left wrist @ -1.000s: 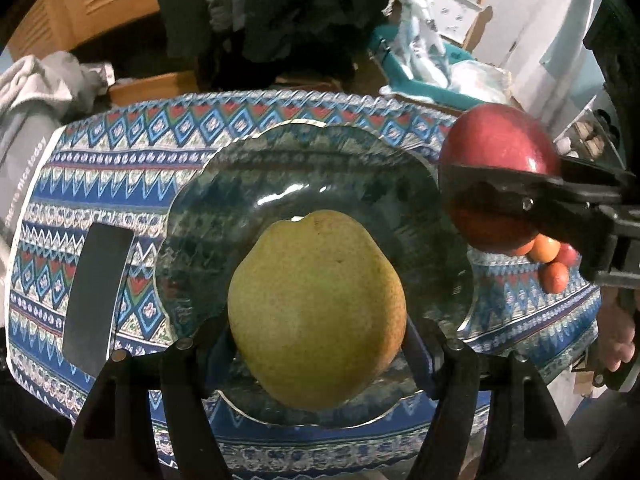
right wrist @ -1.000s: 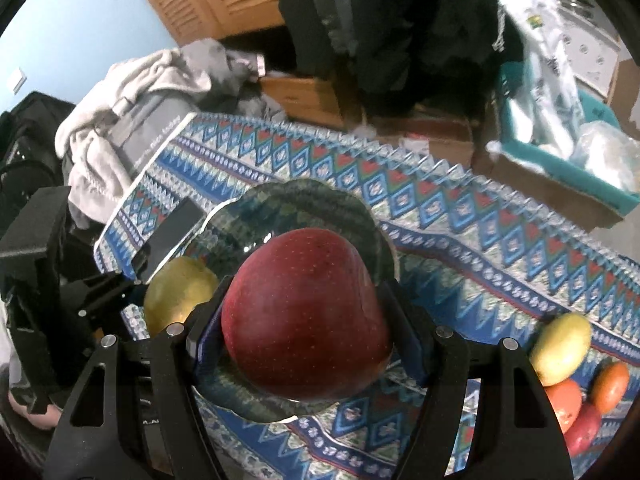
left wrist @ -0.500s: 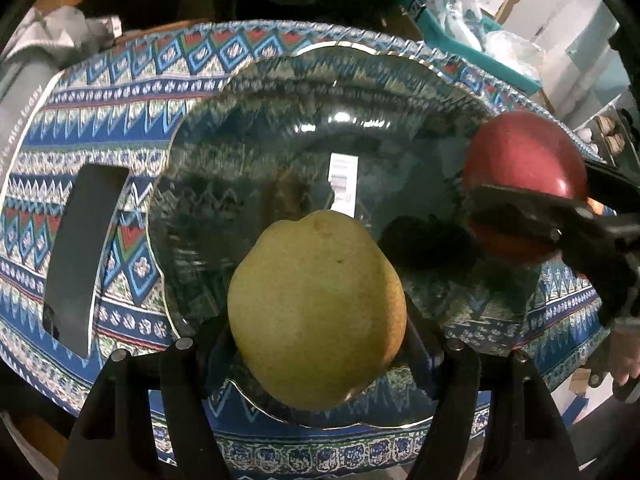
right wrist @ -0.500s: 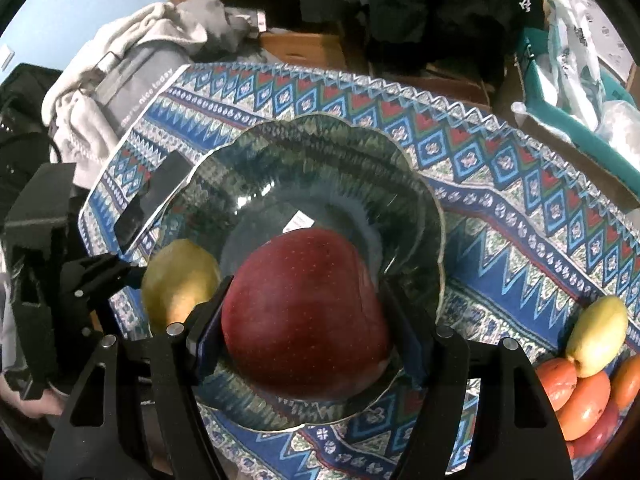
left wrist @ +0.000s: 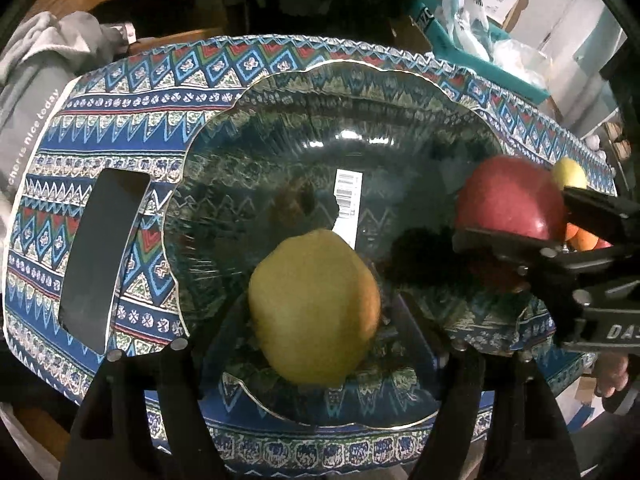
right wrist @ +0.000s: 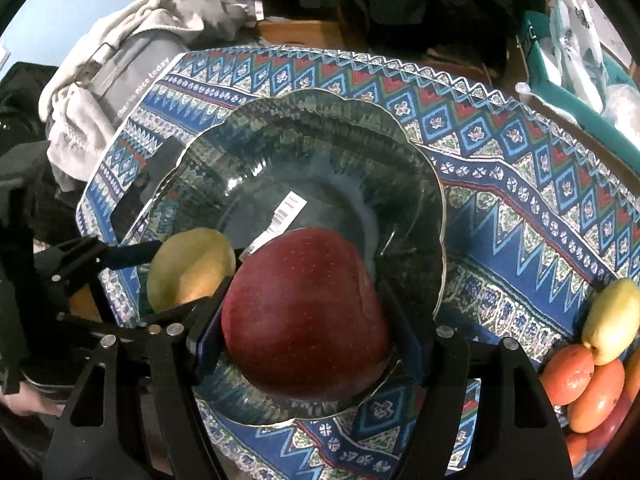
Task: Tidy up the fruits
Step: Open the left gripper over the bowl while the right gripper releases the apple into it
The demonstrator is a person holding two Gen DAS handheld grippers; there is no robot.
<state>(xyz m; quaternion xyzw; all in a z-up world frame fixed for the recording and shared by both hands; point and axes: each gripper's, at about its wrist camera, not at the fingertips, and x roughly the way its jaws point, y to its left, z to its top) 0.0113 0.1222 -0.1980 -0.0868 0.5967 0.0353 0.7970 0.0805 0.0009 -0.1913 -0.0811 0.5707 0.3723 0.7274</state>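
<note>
A yellow-green pear rests in the near part of a scalloped glass bowl. My left gripper has its fingers spread, with gaps on both sides of the pear. My right gripper is shut on a dark red apple and holds it low over the bowl's near rim, beside the pear. The apple also shows at the right in the left wrist view, clamped in the right gripper. A barcode sticker lies on the bowl's bottom.
The bowl sits on a blue patterned cloth. A black phone lies left of the bowl. Several loose fruits, red-orange ones and a yellow one, sit at the cloth's right end. Grey clothing lies beyond the left edge.
Both grippers have dropped lower into the bowl. My left gripper's fingers have spread away from the pear, which now rests in the bowl. The right still clamps the apple.
</note>
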